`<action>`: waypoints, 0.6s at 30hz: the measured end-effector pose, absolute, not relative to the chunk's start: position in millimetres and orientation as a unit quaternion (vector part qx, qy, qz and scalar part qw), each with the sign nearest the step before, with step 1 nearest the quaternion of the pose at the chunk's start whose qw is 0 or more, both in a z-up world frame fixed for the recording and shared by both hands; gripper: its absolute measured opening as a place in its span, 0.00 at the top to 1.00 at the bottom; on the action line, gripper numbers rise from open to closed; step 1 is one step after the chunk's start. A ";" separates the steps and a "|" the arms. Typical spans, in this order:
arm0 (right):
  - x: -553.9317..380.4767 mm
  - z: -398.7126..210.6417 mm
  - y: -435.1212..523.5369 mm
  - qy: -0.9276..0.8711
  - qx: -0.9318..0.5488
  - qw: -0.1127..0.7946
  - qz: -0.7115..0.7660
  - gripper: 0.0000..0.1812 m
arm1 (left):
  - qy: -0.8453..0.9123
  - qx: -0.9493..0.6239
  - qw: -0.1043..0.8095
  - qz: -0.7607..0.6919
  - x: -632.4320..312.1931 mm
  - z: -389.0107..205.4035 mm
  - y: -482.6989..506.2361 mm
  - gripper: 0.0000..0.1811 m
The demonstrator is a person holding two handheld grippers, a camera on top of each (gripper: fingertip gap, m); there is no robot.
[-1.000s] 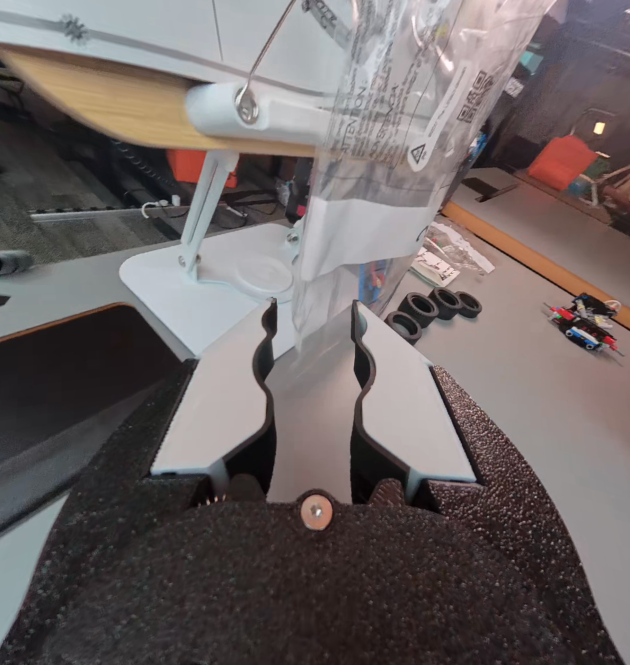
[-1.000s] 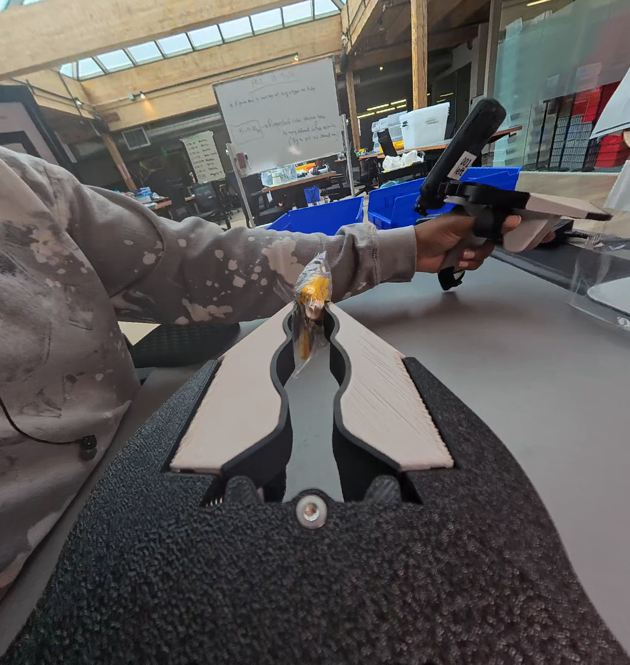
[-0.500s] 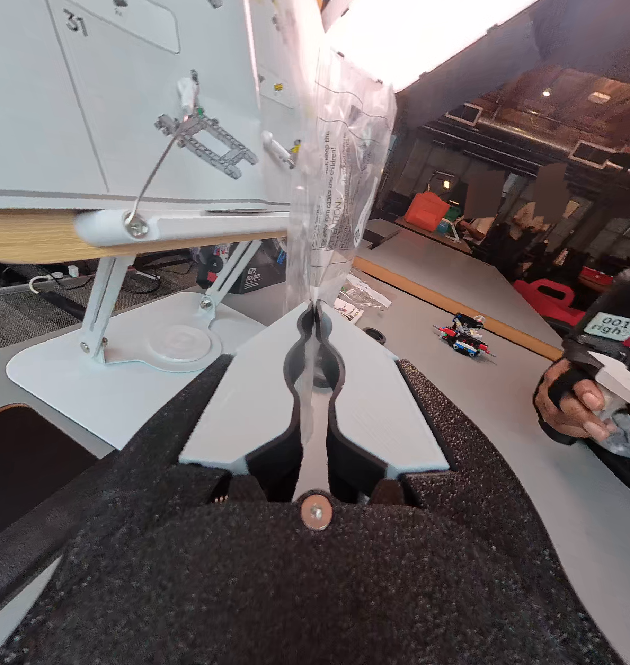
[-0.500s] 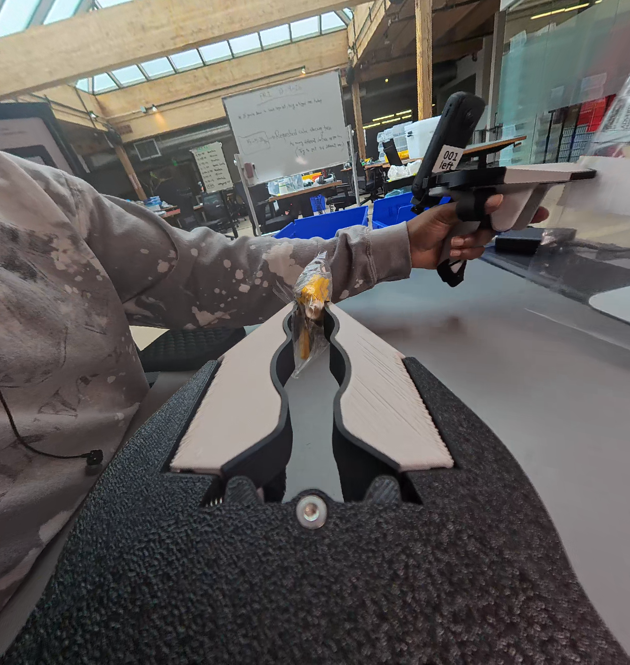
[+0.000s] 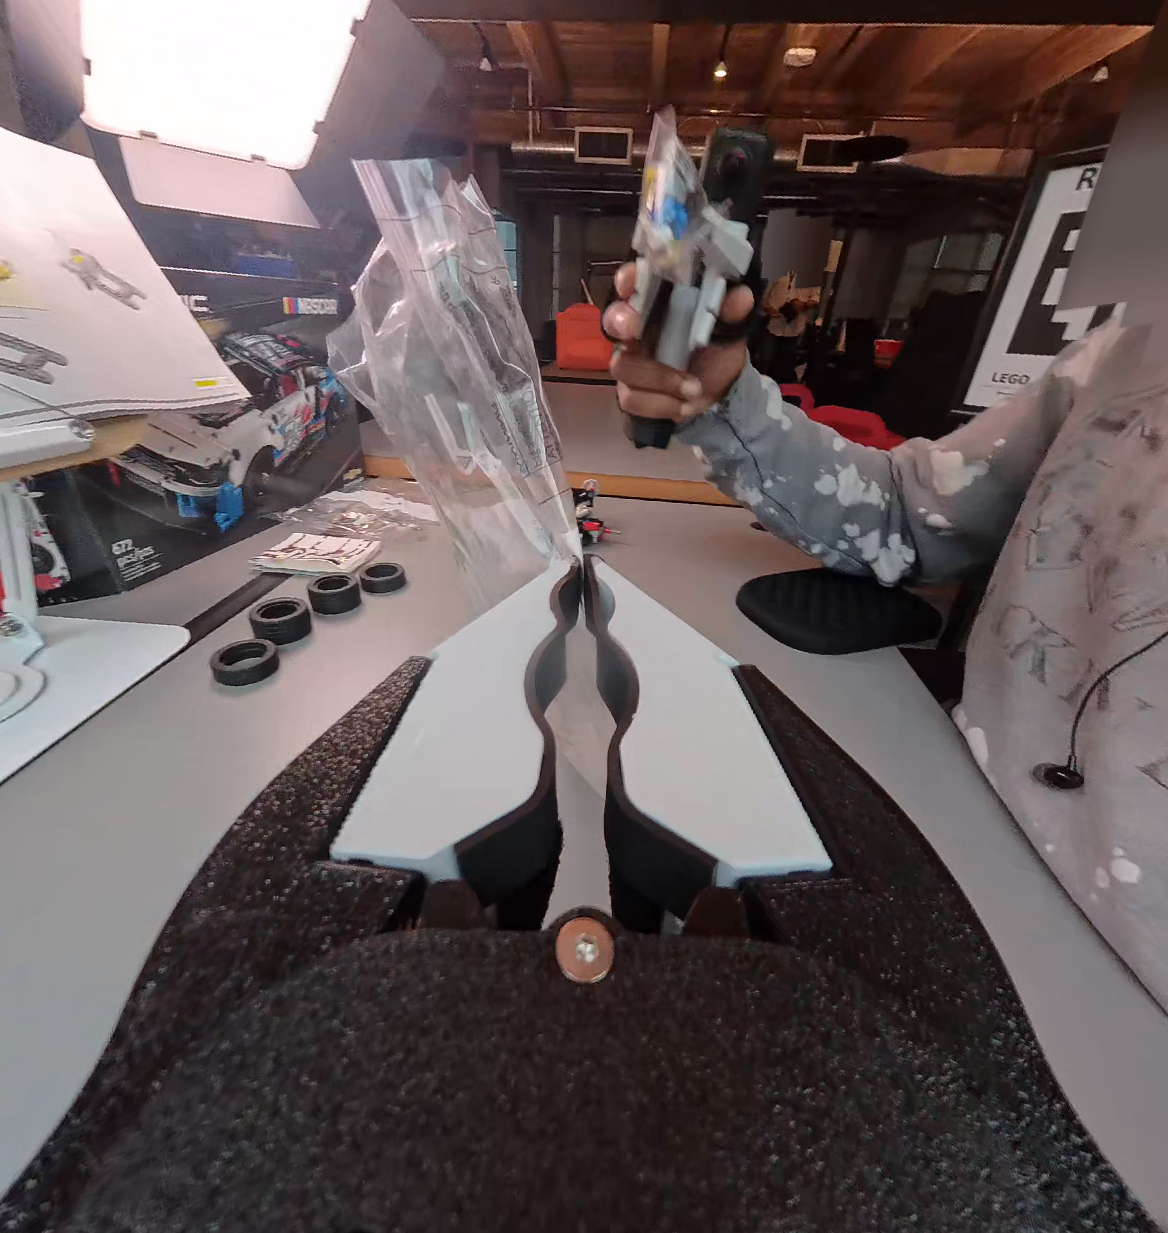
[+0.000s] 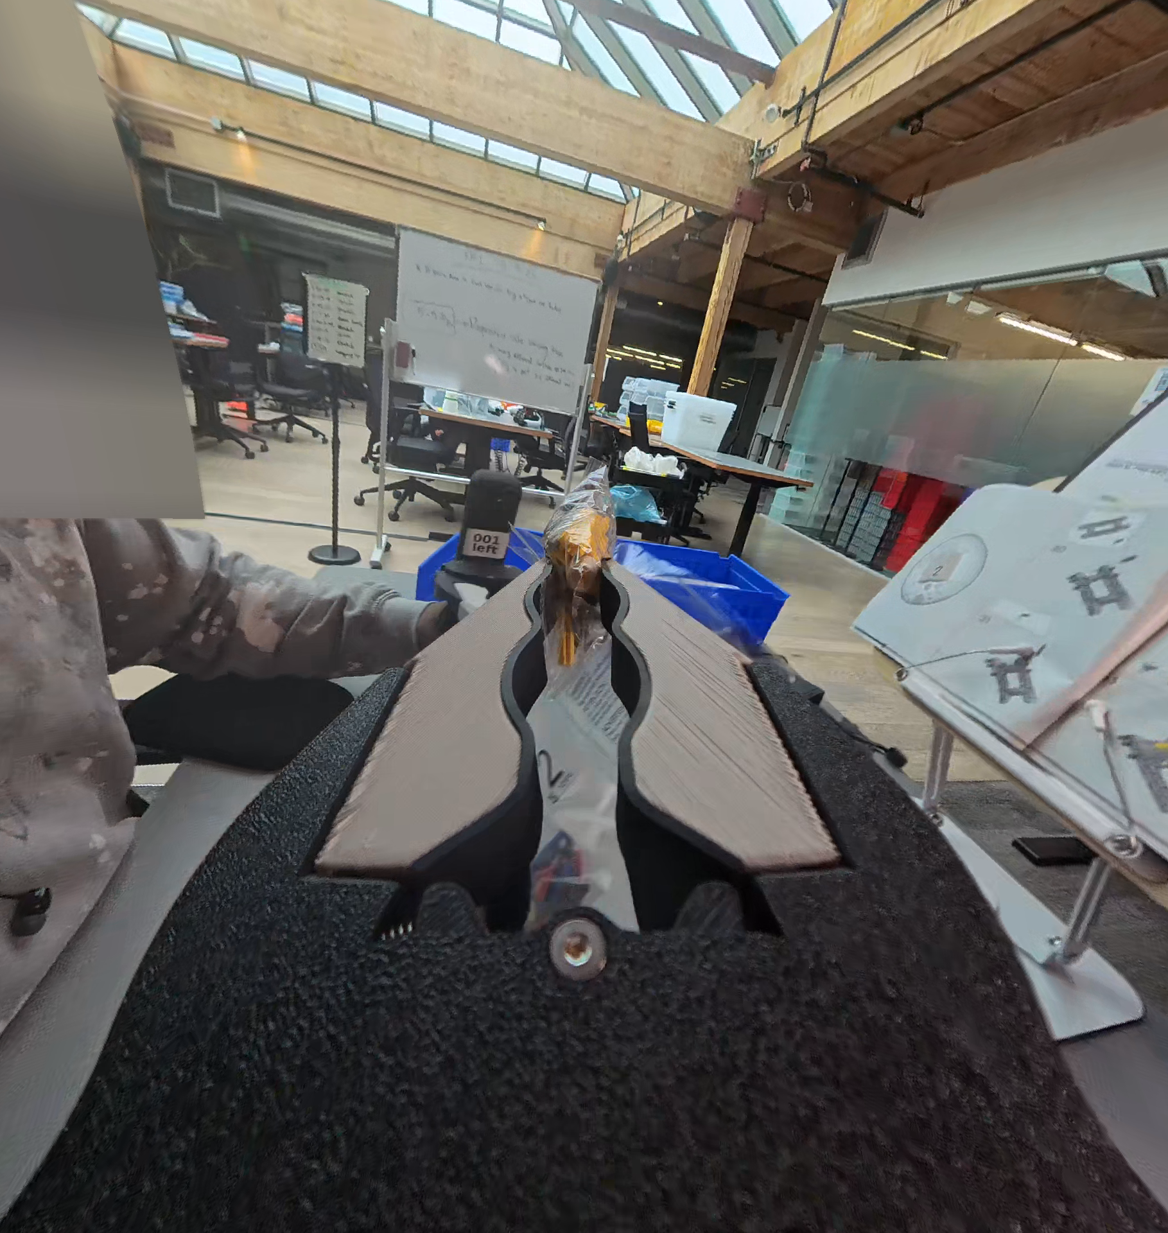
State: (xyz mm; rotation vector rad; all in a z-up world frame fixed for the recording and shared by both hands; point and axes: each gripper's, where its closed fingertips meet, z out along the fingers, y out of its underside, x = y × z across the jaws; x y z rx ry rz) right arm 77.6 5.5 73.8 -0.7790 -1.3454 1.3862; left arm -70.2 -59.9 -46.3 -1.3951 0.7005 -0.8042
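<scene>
My left gripper [image 5: 580,567] is shut on the corner of a large, empty clear plastic bag [image 5: 457,347], which stands up and to the left of the tips, above the grey table [image 5: 167,767]. My right gripper [image 6: 576,572] is shut on a small clear bag of yellow and other small parts [image 6: 578,554]; the bag hangs down between the fingers. In the left wrist view the right gripper [image 5: 684,267] is raised in a hand with the small bag [image 5: 664,193] sticking up from it. The left gripper's handle [image 6: 491,527] shows behind my right fingers.
Several black toy tyres [image 5: 281,620] lie on the table at left, by a sticker sheet [image 5: 317,554] and a boxed car kit [image 5: 187,460]. An instruction booklet on a white stand [image 6: 1048,640] is at the right. Blue bins [image 6: 694,587] sit behind. A small brick build [image 5: 591,527] lies far off. There is about 20 cm between the tips of the two grippers.
My left gripper closed on the large bag, then swung right and away from the booklet stand. My right gripper rose and turned toward the stand, still holding the small bag.
</scene>
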 end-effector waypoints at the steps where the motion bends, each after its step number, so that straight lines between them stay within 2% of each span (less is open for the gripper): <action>1: 78.8 86.3 4.7 -0.567 -0.316 0.514 0.561 0.94 | 0.317 -0.605 0.637 -0.356 -60.5 -49.0 -70.3 1.00; 4: 73.7 107.1 2.9 -0.618 -0.309 0.516 0.506 0.94 | 0.346 -0.599 0.633 -0.348 -39.8 -58.1 -88.4 1.00; 9: 76.5 99.9 -22.2 -0.702 -0.303 0.428 0.482 0.94 | 0.353 -0.599 0.634 -0.338 -30.6 -56.0 -93.3 1.00; 13: 81.5 96.6 -50.9 -0.719 -0.299 0.409 0.476 0.93 | 0.354 -0.600 0.635 -0.334 -28.8 -55.8 -95.8 1.00; 18: 74.9 53.2 -49.0 -0.785 -0.360 0.353 0.360 0.93 | 0.353 -0.596 0.641 -0.332 -29.0 -54.0 -96.3 1.00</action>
